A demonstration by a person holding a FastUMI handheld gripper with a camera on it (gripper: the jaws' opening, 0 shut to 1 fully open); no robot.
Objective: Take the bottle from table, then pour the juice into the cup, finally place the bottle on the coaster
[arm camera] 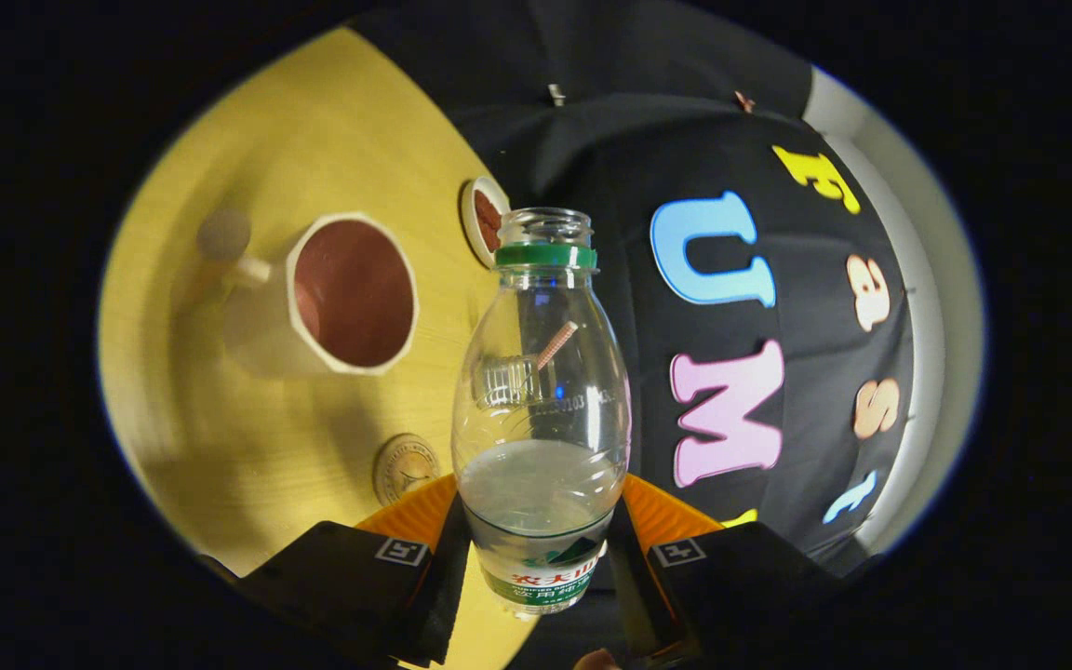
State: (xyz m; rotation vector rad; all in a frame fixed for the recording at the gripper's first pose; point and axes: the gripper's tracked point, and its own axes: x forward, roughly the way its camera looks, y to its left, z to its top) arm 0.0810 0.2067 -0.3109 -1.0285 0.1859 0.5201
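Clamped between my gripper's two fingers, the uncapped bottle points its long axis straight ahead. Its mouth stands right of the cup, so I judge pouring requires tipping leftward.

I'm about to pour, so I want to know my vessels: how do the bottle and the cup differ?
The bottle is clear plastic with a narrow neck and green ring; the cup is opaque, pale outside, reddish-brown inside, with a wide angular mouth. The bottle sits held between the gripper jaws; the cup stands free on the table, beyond them. The bottle holds some liquid; the cup looks empty. Both are uncapped and open.
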